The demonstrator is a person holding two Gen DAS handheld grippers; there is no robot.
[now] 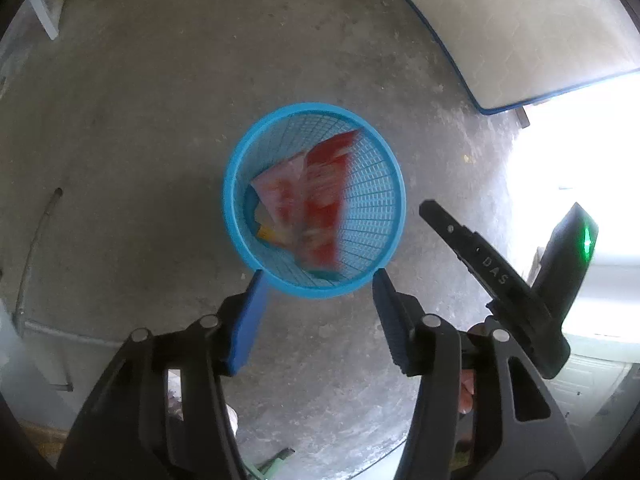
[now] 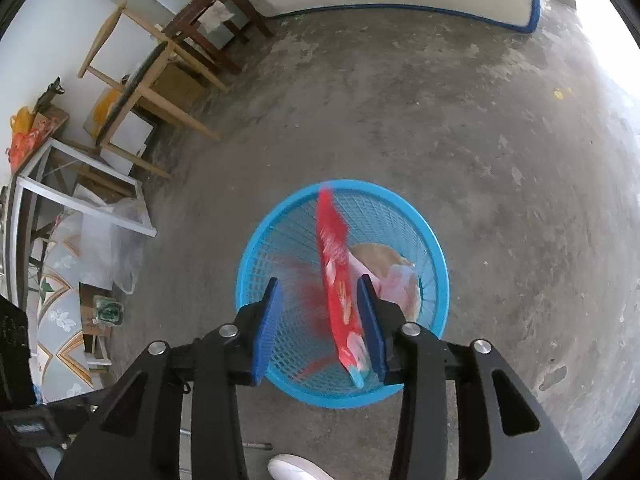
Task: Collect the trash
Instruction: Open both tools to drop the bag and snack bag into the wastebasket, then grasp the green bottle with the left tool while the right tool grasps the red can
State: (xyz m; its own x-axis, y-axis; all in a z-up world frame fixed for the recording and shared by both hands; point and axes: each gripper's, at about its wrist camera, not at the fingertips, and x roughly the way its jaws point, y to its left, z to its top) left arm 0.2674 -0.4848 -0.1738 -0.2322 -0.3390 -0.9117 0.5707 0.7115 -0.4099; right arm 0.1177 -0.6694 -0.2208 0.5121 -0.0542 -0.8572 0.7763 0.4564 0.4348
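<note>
My right claw (image 2: 318,320) spread wide, red wrapper (image 2: 340,292) blurred between pads above blue basket (image 2: 256,256); left claw (image 1: 320,300) wide, empty.

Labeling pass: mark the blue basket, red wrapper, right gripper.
blue basket (image 2: 434,256), right wrist view, right rim.
red wrapper (image 2: 338,288), right wrist view, middle of the blurred pack.
right gripper (image 2: 320,320), right wrist view, midway between fingertips.
</note>
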